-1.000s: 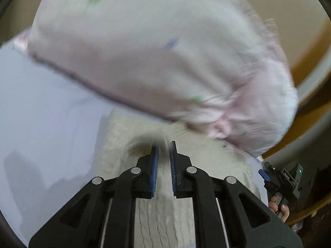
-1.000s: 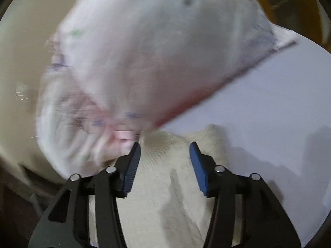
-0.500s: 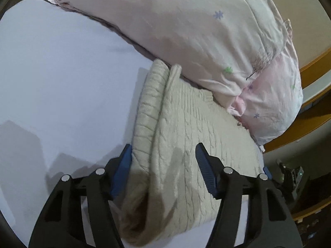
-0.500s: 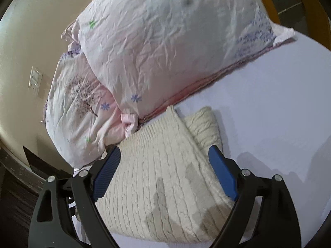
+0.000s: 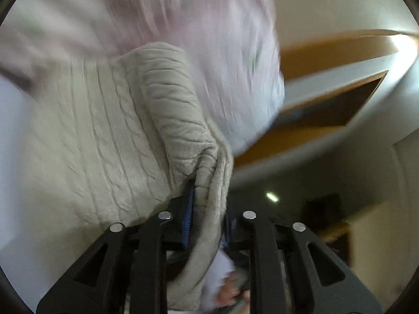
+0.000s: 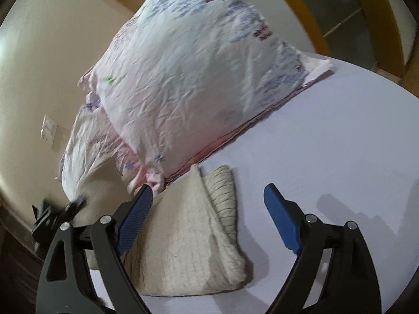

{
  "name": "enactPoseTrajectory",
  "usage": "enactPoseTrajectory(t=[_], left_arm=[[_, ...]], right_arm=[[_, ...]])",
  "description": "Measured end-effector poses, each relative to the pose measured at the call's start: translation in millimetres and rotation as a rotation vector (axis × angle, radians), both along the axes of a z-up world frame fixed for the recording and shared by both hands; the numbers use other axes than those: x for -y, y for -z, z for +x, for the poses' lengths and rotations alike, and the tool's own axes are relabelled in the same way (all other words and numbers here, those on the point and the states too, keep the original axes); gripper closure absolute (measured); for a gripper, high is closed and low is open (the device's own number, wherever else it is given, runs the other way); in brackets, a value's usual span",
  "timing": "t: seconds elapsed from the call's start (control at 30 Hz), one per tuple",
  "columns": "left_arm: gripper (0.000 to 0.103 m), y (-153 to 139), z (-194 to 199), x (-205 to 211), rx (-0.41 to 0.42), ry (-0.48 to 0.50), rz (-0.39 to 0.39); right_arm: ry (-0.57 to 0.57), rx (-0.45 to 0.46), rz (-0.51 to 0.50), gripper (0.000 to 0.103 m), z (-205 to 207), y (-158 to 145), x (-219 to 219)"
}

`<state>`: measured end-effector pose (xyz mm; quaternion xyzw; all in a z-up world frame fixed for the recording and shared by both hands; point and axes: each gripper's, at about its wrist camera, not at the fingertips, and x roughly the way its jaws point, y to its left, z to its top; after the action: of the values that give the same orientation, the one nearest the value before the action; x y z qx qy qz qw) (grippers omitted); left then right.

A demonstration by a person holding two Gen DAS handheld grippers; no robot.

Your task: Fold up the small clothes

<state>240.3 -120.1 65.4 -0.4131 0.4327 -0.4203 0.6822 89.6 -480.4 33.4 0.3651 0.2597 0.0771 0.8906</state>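
A cream cable-knit sweater (image 6: 188, 238) lies folded on the pale lilac bed sheet (image 6: 327, 144), up against a pink patterned pillow (image 6: 199, 78). My left gripper (image 5: 207, 209) is shut on the right edge of the sweater (image 5: 104, 141), and a fold of knit bunches between its blue pads. My right gripper (image 6: 207, 209) is open and empty, held above the sweater's near end. The left gripper also shows as a dark shape at the left edge of the right wrist view (image 6: 52, 214).
The pillow (image 5: 209, 39) rests against a cream wall (image 6: 39, 65). A wooden bed frame (image 5: 327, 83) and the bed's edge run to the right in the left wrist view. A wall socket (image 6: 48, 130) sits on the wall.
My left gripper swung to the sweater's right edge and closed on it; it was open over the sweater half a second ago. My right gripper stayed open and drew back a little.
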Motion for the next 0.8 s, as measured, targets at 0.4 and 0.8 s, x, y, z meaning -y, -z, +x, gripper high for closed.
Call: enactPoseTrajectory(t=[0.4, 0.8], left_arm=[[0.026, -4, -11, -59, 0.102, -0.100, 0.316], [0.046, 56, -23, -41, 0.065, -0.042, 0.479]], right_arm=[[-0.280, -0.261, 0.129, 0.008, 71, 31, 5], [-0.387, -0.287, 0.126, 0.071, 86, 54, -53]])
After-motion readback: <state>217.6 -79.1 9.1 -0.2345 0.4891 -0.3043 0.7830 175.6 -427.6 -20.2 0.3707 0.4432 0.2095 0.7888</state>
